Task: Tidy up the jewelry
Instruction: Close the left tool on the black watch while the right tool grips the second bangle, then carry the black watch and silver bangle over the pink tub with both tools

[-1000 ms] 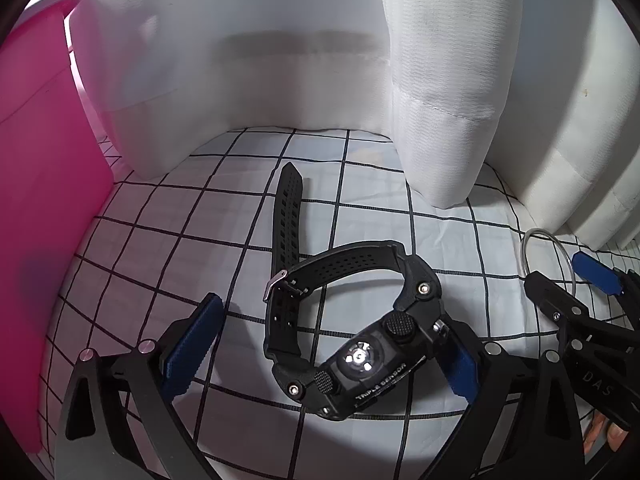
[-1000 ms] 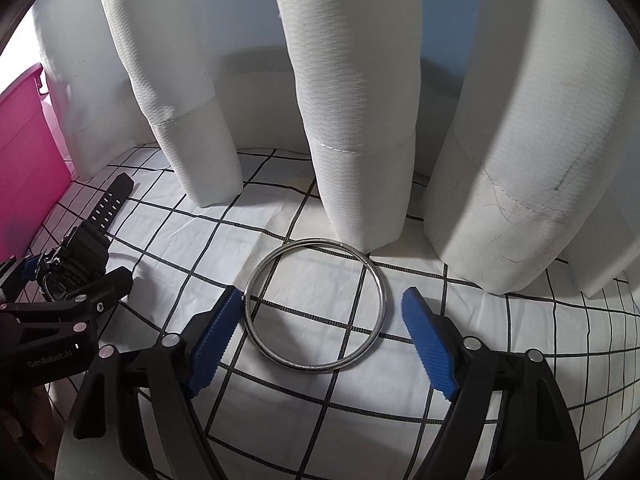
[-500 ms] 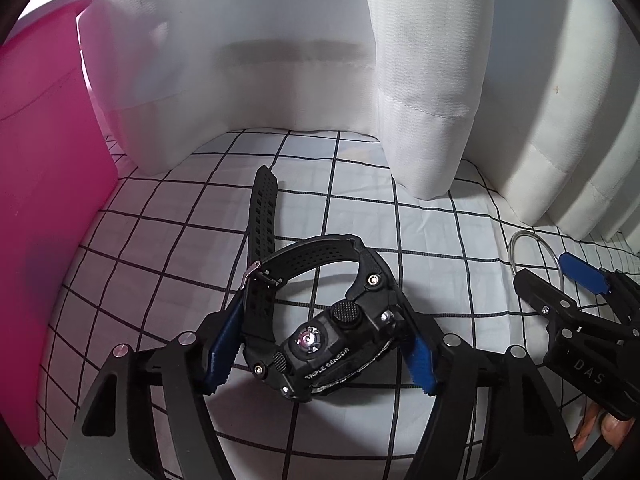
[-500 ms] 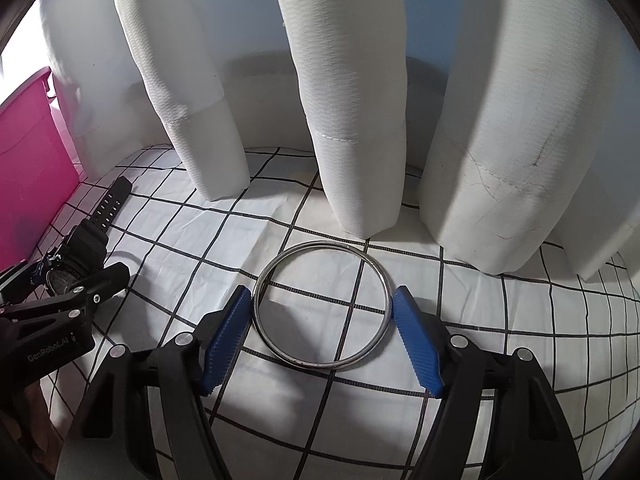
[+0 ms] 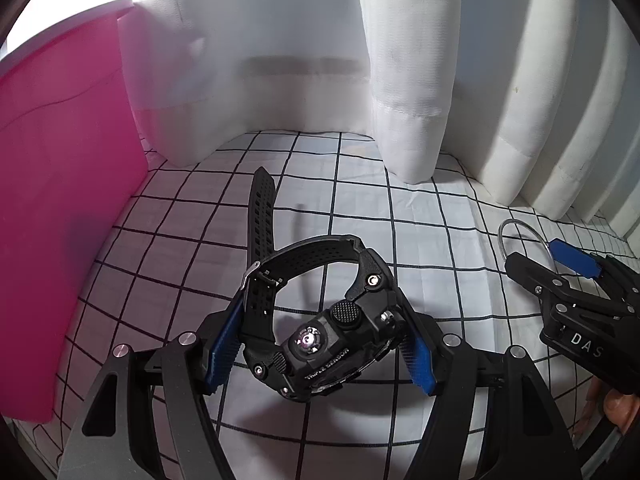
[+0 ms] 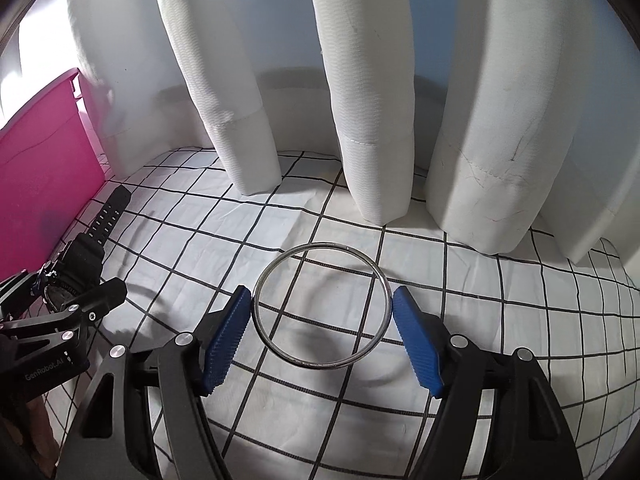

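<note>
A black sports watch (image 5: 316, 320) is between the blue pads of my left gripper (image 5: 320, 344), which is shut on its case and strap; its free strap end trails on the checked cloth (image 5: 180, 248). The watch also shows in the right wrist view (image 6: 80, 264). A silver bangle (image 6: 320, 306) is between the blue pads of my right gripper (image 6: 322, 328), which is shut on its rim and holds it just above the cloth. The bangle's far arc shows in the left wrist view (image 5: 522, 236).
A pink plastic bin (image 5: 60, 200) stands at the left, close to the watch. White curtain folds (image 6: 360, 100) hang at the back and reach down to the cloth. The checked cloth (image 6: 520, 320) extends to the right.
Both grippers have closed: the left pads went from wide open to gripping the watch, the right pads narrowed onto the bangle. Watch and bangle have lifted slightly off the cloth.
</note>
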The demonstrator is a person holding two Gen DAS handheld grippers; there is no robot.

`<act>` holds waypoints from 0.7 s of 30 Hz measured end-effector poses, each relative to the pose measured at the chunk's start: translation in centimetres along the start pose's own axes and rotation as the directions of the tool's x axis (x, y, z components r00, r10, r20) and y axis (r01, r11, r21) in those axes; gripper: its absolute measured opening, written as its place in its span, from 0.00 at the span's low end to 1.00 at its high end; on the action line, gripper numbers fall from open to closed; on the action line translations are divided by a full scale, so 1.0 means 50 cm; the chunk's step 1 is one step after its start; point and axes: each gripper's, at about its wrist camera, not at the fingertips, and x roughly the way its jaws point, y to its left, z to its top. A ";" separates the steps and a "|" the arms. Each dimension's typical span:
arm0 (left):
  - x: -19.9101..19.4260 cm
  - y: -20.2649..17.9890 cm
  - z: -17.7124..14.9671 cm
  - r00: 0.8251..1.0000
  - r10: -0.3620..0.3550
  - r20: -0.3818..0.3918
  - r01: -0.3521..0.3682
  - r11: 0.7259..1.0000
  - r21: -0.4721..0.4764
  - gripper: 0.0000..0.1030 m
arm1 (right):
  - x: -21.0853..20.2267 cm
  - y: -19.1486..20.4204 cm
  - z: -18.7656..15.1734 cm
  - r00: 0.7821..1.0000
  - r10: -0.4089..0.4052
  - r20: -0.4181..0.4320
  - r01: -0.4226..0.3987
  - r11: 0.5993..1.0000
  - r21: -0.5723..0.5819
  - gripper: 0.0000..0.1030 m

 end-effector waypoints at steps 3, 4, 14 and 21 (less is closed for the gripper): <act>-0.020 0.006 0.000 1.000 -0.002 0.013 0.002 1.000 -0.001 0.65 | -0.020 0.007 0.005 1.000 0.006 0.012 -0.005 1.000 -0.007 0.68; -0.025 0.008 0.001 1.000 -0.003 0.018 0.003 1.000 -0.002 0.65 | -0.030 0.011 0.004 1.000 0.006 0.018 -0.006 1.000 -0.011 0.68; -0.129 0.034 0.006 0.997 -0.009 0.075 0.010 1.000 -0.013 0.65 | -0.119 0.074 0.020 0.998 0.024 0.064 -0.022 0.999 -0.039 0.68; -0.219 0.056 0.018 0.992 -0.017 0.129 0.020 0.999 -0.026 0.65 | -0.203 0.111 0.044 0.994 0.041 0.101 -0.034 0.997 -0.070 0.68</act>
